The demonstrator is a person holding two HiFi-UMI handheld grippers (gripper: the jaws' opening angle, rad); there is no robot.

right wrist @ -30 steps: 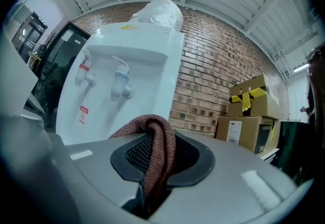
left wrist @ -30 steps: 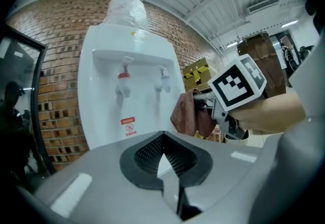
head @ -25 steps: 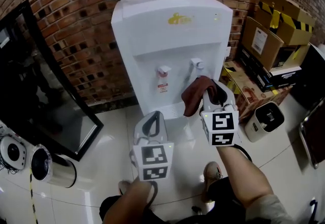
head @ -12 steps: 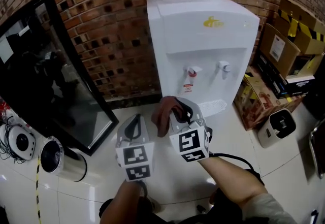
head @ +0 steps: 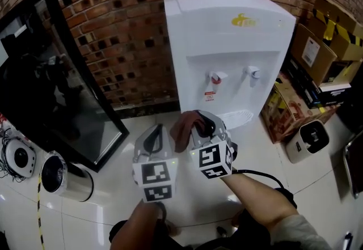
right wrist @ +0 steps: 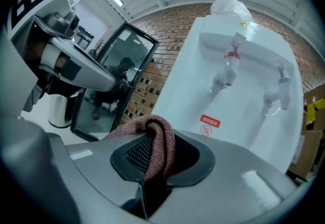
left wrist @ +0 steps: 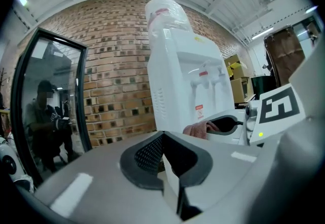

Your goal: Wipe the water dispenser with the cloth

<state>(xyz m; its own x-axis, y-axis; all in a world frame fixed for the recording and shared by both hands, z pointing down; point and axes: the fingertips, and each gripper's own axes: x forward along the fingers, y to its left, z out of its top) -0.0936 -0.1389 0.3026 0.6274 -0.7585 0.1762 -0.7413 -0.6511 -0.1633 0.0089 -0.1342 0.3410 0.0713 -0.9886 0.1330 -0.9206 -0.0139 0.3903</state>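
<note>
Right tongs (head: 201,125) clamp the cloth (head: 182,128) (draped over the jaws), apart from the water dispenser (head: 227,50); left tongs (head: 154,140) clenched, empty.

No legible text: yellow logo (head: 245,20) on water dispenser (head: 227,45), red sticker (head: 211,96) both unreadable.

Right tool (right wrist: 152,169) clamped on a folded rust-brown cloth (right wrist: 157,139), white water dispenser (right wrist: 254,116) close ahead, red warning sticker (right wrist: 209,122) on its front, brick wall (right wrist: 165,40) behind
</note>
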